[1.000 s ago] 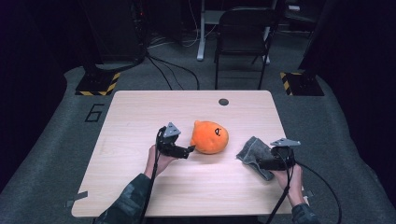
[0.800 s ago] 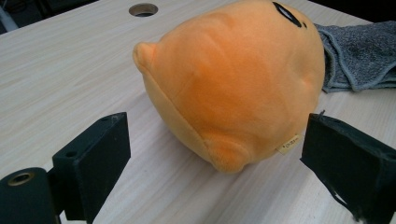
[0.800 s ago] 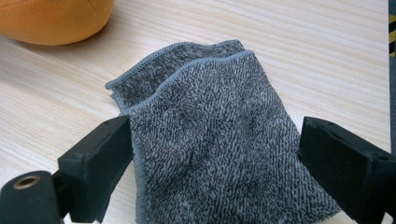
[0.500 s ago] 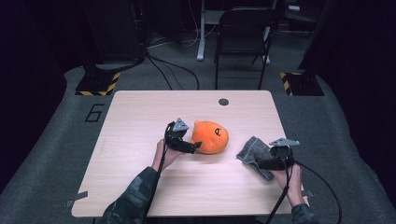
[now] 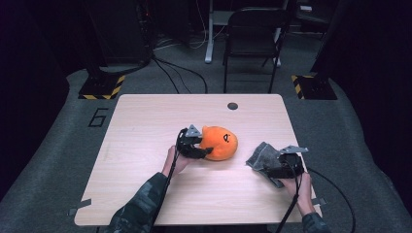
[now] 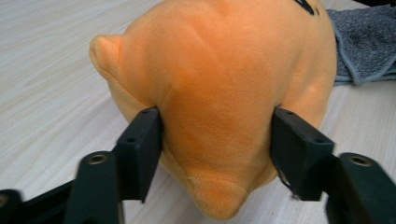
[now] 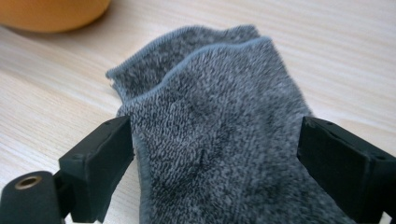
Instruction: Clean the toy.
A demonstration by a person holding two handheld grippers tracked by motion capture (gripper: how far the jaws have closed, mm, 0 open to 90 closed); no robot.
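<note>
High view: left tool [image 5: 208,152] pinching orange plush [image 5: 221,142], right tool [image 5: 262,167] spread around grey cloth [image 5: 262,156] nearby.

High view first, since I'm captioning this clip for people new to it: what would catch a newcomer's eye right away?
The round orange plush toy near the middle of the pale wooden table stands out most. The left gripper has just been closing its jaws on it, and its pads press into the plush. To the right, a folded grey terry cloth lies between the right gripper's jaws.
</note>
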